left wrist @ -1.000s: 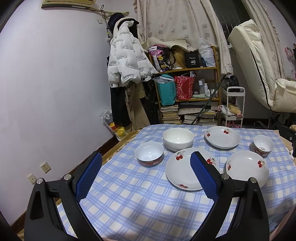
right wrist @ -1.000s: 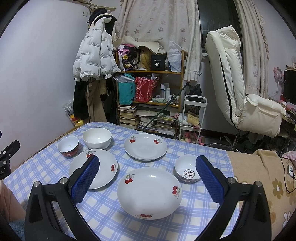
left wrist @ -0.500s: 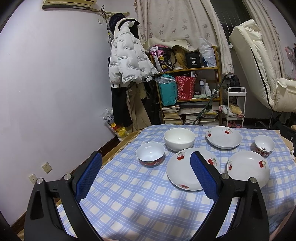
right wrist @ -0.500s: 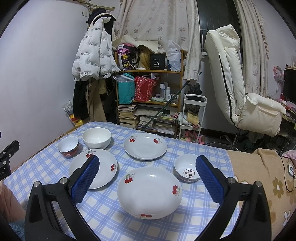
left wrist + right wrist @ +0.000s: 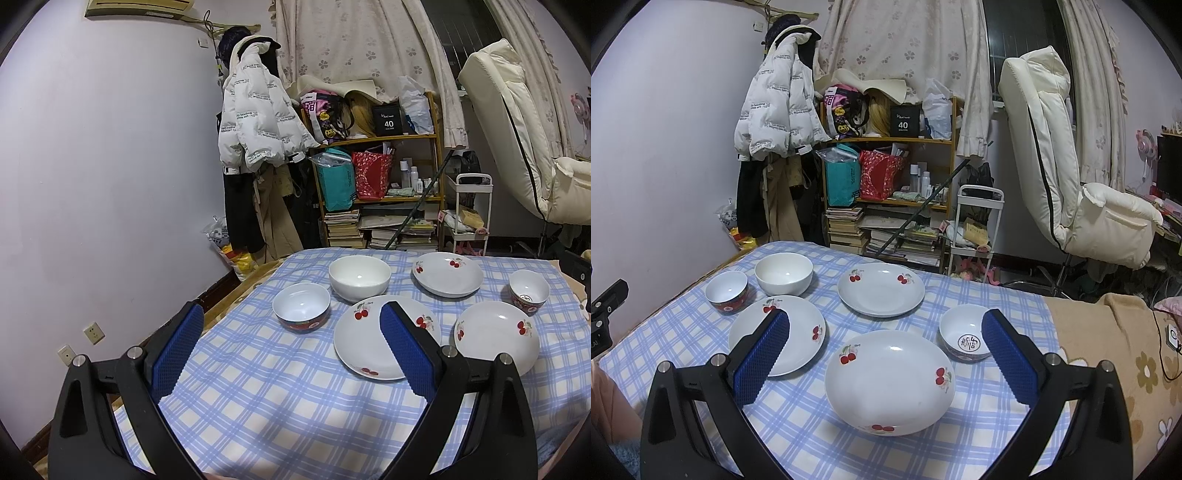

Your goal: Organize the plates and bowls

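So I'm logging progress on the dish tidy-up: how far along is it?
Nothing looks done: three cherry plates and three bowls all lie separately on the checked cloth. Nothing is in hand; left gripper and right gripper hover open. All stacking remains.

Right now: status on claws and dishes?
Left claw open, empty. Right claw open, empty. Three cherry plates, three bowls all separate on checked cloth. Nothing stacked, nothing blocking.

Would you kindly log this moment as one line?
left gripper: open, empty | right gripper: open, empty | plates: three, unstacked | bowls: three, apart | stage: nothing grasped yet
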`<state>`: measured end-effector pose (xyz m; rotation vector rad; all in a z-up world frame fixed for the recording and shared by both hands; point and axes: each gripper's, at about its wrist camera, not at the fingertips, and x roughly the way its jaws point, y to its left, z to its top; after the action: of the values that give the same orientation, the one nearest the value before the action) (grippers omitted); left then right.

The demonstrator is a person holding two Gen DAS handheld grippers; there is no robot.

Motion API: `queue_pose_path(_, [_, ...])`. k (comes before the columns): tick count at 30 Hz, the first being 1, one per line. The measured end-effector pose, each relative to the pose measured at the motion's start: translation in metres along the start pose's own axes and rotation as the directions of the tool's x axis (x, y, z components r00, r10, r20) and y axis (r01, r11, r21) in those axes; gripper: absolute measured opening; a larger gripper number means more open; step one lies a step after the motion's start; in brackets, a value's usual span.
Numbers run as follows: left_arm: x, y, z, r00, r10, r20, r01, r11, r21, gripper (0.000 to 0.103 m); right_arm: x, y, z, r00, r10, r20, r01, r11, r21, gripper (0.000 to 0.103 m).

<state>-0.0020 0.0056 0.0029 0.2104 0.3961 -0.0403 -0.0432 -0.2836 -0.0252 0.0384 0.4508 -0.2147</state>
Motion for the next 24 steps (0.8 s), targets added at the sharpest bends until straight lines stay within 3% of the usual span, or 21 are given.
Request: queue_pose_path(24, [0.0004,0.0003,0.0016,1.0,0.0,-0.004,0.0,1.0,0.003,0.095,0.0004,0.0,-0.0019,1.0,0.0,-0.004,0.0,1.0,0.006,0.103])
